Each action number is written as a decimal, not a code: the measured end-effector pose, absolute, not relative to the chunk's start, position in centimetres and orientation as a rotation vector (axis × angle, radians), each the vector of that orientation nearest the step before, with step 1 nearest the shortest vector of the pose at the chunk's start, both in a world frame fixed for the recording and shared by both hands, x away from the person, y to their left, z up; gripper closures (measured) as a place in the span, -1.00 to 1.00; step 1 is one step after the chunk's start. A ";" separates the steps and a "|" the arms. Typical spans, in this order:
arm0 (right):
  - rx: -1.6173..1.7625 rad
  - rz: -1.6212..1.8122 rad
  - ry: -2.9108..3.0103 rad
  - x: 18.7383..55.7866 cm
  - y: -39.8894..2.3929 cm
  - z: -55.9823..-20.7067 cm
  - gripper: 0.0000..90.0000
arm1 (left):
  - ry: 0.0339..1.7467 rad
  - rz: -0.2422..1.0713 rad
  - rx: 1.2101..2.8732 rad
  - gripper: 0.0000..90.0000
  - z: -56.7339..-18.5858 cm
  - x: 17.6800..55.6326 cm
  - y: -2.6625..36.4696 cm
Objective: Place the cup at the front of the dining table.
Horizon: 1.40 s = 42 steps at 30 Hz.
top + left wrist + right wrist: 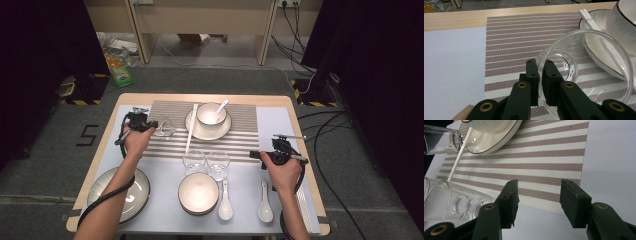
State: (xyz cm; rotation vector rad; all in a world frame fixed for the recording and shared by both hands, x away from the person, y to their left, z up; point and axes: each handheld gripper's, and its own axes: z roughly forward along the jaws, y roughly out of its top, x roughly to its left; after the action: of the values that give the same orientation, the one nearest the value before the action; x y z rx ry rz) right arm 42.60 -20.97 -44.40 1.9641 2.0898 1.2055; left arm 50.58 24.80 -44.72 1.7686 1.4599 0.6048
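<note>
Striped mat (240, 131) on table (285, 125). Left gripper (539, 72) clenched on rim of glass (584, 72), tipped on its side at mat's left end, just beside saucer (599, 50) holding bowl (624, 25). Right gripper (537, 200) released, jaws wide apart, off mat's near right corner.

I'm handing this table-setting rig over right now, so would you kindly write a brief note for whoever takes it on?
Left gripper: shut on the rim of a clear glass, which is tilted over the striped placemat, just left of the plate that carries a bowl and spoon.
Right gripper: open, nothing between its jaws, at the mat's right edge.
Done: plate, bowl, spoon and chopsticks are on the mat.
Left: set the held glass down upright. Two more glasses, a stack of bowls, two spoons and a dark plate wait in front of the mat.
</note>
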 end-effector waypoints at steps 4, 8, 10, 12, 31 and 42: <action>1.960 1.207 2.092 42.6 -21.0 -44.5 0.10 | 1.457 0.607 1.770 0.86 -44.7 50.7 24.8; 1.972 1.202 2.092 42.6 -20.8 -44.4 0.10 | 1.460 0.606 1.758 0.86 -44.7 50.8 24.7; 1.971 1.201 2.092 42.6 -20.8 -44.4 0.09 | 1.460 0.606 1.758 0.85 -44.7 50.9 24.7; 1.967 1.201 2.094 42.6 -20.9 -44.5 0.10 | 1.457 0.609 1.755 0.85 -44.7 51.0 24.6; 1.973 1.204 2.092 42.6 -20.9 -44.5 0.09 | 1.452 0.617 1.719 0.72 -44.5 52.2 23.9; 1.972 1.203 2.096 42.6 -20.9 -44.6 0.09 | 1.445 0.596 1.704 0.45 -43.9 52.6 23.6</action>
State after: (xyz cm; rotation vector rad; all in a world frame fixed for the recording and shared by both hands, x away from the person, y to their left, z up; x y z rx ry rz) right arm 42.64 -20.89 -44.56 1.9715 2.0959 1.2034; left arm 52.62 23.56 -43.90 1.7043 1.4448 0.5961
